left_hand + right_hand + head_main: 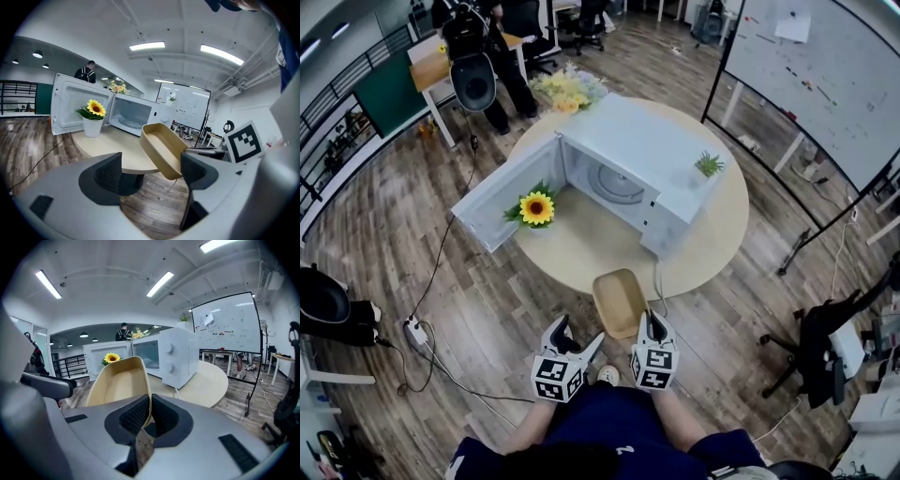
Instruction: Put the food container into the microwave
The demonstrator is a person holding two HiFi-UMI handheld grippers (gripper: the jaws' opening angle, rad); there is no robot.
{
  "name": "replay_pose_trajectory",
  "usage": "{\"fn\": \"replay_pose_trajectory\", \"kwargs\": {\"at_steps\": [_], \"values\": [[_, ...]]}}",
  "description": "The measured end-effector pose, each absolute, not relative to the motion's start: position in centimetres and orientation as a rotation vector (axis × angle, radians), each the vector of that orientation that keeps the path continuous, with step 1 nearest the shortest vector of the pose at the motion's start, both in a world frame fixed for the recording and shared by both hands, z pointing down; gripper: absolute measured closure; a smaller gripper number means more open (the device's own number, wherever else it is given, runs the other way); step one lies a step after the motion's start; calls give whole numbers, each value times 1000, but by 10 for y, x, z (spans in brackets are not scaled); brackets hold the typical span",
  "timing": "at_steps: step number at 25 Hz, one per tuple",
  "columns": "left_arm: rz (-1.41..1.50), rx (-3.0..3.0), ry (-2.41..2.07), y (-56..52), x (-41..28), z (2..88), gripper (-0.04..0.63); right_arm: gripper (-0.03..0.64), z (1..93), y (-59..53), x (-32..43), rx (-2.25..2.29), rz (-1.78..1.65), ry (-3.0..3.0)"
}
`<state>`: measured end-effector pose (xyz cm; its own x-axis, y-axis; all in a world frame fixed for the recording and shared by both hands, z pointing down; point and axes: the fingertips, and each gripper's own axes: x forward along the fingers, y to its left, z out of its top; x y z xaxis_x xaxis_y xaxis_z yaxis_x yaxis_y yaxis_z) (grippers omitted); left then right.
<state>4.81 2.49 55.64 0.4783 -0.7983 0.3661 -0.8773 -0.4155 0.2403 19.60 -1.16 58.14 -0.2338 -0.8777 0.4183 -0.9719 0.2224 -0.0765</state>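
The tan food container (619, 302) hangs in the air off the near edge of the round table (581, 251). My right gripper (652, 325) is shut on its right wall, and in the right gripper view the rim runs between the pads (149, 416) while the container (117, 383) stretches ahead. My left gripper (578, 339) stands open beside it on the left with nothing between its jaws (150, 173). In its view the container (161, 149) shows tilted at the right. The white microwave (628, 169) stands on the table with its door (502, 202) swung wide open and the cavity facing me.
A potted sunflower (536, 208) stands on the table in front of the open door. A small green plant (709, 164) sits on the microwave. A power cord and strip (414, 330) lie on the floor at left. A person (502, 56), a desk and a whiteboard (825, 75) stand beyond.
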Motion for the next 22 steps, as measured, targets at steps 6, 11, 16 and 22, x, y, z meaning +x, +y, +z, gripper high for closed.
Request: {"fn": "replay_pose_trajectory", "kwargs": {"at_steps": [6, 11, 16, 22], "values": [[291, 2370, -1338, -7, 39, 563, 206, 586, 580, -35, 189, 1813, 496, -2184], [288, 2444, -1227, -46, 37, 551, 206, 588, 578, -61, 183, 1884, 513, -2117], [277, 2541, -1132, -90, 36, 538, 206, 586, 571, -94, 172, 1960, 520, -2064], [305, 2596, -1051, -132, 19, 539, 206, 586, 569, -128, 156, 2038, 533, -1995]]}}
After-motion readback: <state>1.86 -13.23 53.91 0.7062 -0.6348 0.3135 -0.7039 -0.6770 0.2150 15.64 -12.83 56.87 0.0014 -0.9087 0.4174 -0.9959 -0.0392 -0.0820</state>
